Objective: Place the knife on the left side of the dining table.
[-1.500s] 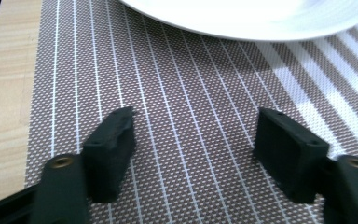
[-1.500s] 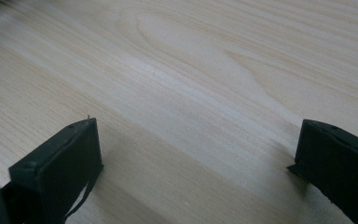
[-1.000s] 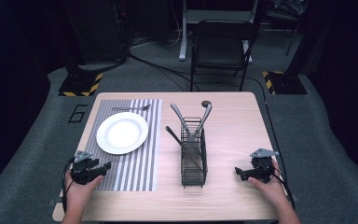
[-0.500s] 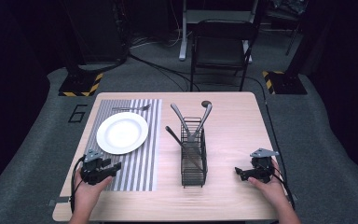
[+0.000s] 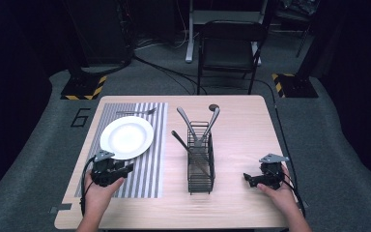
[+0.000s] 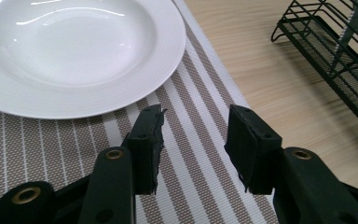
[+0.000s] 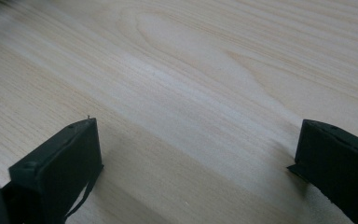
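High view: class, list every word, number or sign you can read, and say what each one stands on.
"6" – a dark outlined digit on the grey floor mat, marked at, left of the table.
Yellow-and-black hazard stripes, no words – on two stand bases on the floor.
No other lettering is legible.

The plate [image 5: 126, 137] sits on the mat [image 5: 150, 166] — a fork [image 5: 135, 112] lies behind it — and the rack [image 5: 201, 162] stands to the right.

Glossy white ceramic plate [image 6: 74, 51], woven striped cloth mat [image 6: 200, 140], matt pale wood table [image 7: 191, 70].
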A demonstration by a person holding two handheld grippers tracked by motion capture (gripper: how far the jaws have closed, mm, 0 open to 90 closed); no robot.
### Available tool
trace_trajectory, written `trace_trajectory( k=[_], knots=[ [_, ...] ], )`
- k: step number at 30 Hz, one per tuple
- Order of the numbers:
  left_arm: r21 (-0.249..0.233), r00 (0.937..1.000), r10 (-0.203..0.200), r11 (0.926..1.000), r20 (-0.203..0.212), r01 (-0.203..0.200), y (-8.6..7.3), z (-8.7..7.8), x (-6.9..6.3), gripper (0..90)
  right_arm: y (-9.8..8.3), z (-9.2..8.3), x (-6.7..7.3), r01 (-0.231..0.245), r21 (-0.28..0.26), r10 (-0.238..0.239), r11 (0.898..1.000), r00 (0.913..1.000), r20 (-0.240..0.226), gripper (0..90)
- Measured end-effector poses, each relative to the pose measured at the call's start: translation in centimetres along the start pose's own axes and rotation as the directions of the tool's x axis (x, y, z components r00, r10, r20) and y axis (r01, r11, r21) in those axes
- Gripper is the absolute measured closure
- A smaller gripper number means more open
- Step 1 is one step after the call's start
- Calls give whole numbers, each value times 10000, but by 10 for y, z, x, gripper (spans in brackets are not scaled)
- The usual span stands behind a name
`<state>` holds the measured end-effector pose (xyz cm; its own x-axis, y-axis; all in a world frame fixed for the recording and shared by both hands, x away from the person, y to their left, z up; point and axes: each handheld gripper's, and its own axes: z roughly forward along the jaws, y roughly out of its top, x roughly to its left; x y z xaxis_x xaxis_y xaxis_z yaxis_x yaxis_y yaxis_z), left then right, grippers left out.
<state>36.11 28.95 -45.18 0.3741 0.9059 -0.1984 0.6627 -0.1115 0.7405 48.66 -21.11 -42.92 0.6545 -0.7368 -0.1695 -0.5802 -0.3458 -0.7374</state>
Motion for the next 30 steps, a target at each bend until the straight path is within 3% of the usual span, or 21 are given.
trace_trajectory(
  k=[14,22,23,30],
  knots=[
    [-25,9994,153,9999,310,-152,28,0,-21,588,0,0,0,14,-14,-14,10000,10000,24,0],
    [-86,9971,104,9999,754,-98,41,-1,-34,601,0,0,0,23,-20,-23,10000,10000,23,0],
    [0,9959,247,9997,865,-248,44,-3,-37,603,0,0,0,4,-2,-4,10000,10000,1,0],
    [-54,9939,312,9995,1061,-308,58,-8,-48,607,0,0,0,3,-1,-3,10000,10000,-3,0]
  ],
)
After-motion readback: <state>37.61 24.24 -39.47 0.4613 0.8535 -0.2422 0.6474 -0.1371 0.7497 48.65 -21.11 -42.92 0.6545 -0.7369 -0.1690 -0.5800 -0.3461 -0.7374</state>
